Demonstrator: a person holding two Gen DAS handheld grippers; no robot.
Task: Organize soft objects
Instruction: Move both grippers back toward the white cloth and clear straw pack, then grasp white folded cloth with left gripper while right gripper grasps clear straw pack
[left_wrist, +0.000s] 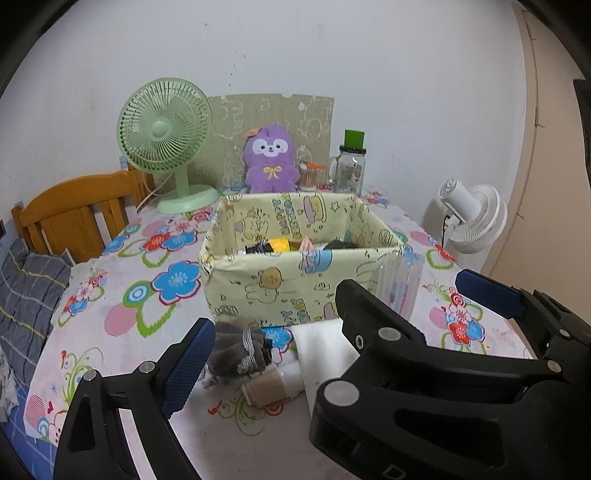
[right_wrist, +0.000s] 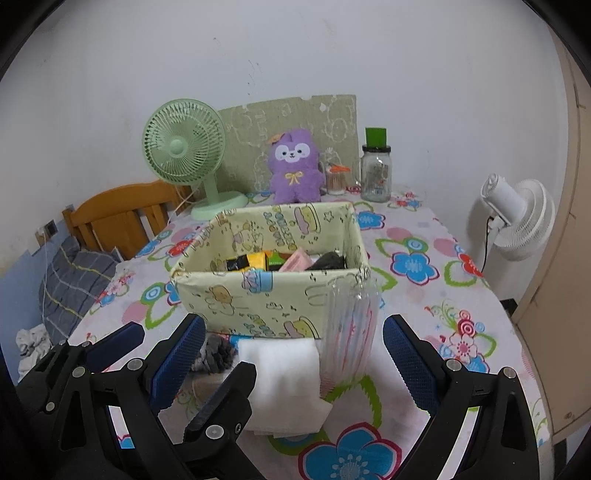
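Both claws are hanging open and empty — the right gripper (right_wrist: 293, 363) is framing the white cloth (right_wrist: 282, 384) lying just before the box (right_wrist: 273, 295), the left gripper (left_wrist: 332, 321) nearing the grey sock (left_wrist: 238, 349). Close low on the cloth's middle — avoiding the plastic pack (right_wrist: 349, 328) beside it.

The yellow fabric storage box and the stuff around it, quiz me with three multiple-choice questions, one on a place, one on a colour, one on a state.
1. Where does the grey rolled pair of socks lie?
A. inside the yellow fabric storage box
B. on the floral tablecloth in front of the box
C. beside the purple plush toy

2. What colour is the desk fan at the table's back?
A. pale green
B. white
C. blue

3. How do the right gripper's jaws stand?
A. clamped on the white folded cloth
B. open, holding nothing
C. shut, empty

Answers: 1 B, the socks rest outside the front wall. 2 A, its cage and base are green. 3 B, the blue pads are wide apart.
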